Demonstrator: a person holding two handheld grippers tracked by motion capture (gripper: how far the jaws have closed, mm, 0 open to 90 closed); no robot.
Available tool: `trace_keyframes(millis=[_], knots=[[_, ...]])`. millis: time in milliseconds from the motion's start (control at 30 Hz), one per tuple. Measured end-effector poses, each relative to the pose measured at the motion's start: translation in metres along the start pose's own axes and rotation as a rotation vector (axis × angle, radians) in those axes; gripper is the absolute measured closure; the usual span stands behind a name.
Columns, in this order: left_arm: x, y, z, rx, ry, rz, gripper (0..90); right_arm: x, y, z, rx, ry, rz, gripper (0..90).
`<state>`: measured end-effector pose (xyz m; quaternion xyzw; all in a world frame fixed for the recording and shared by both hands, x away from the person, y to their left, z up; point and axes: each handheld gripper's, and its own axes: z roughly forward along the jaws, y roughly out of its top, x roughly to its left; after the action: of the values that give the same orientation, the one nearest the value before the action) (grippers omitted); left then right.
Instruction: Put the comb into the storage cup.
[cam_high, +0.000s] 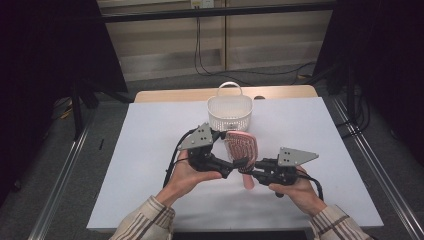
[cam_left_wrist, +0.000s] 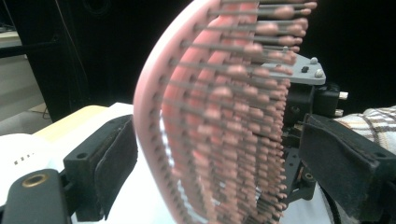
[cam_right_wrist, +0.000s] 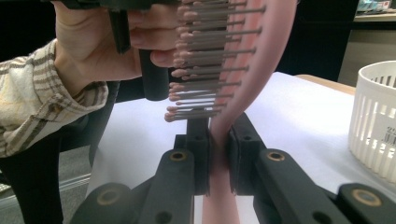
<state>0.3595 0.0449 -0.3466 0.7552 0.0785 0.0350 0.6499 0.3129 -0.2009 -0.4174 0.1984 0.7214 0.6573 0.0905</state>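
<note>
A pink hairbrush (cam_high: 242, 145) with a curved head and rows of knobbed bristles is held up over the white table. My right gripper (cam_high: 251, 169) is shut on the neck just below the head, and in the right gripper view its black pads (cam_right_wrist: 201, 149) squeeze the pink handle (cam_right_wrist: 219, 200) from both sides. My left gripper (cam_high: 231, 149) comes in from the left with its jaws standing on either side of the brush head (cam_left_wrist: 210, 93). One pad (cam_left_wrist: 112, 158) lies close to the smooth back, the other pad (cam_left_wrist: 343, 161) stands clear of the bristle tips.
A white slotted basket (cam_high: 229, 114) with a loop handle stands at the table's far middle, just beyond the brush; it shows again as the basket (cam_right_wrist: 373, 116) at the right edge. The white table top (cam_high: 145, 150) spreads out on both sides, with dark curtains around.
</note>
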Motion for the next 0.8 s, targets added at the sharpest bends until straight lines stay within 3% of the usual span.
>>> trace_keyframes(millis=[67,333,800], knots=[[-0.0003,-0.0001,-0.0008,0.003,-0.006,0.016,17.8,0.0007,-0.0002,0.0005,0.013,-0.003,-0.012,81.4],[-0.001,-0.0006,0.0026,-0.005,-0.035,0.005,22.0,0.0016,0.0,0.0011,0.004,0.023,0.0,81.4],[-0.0035,0.0016,0.0047,0.028,-0.083,0.007,31.8,0.0039,-0.0004,0.0025,0.017,0.063,-0.007,81.4]])
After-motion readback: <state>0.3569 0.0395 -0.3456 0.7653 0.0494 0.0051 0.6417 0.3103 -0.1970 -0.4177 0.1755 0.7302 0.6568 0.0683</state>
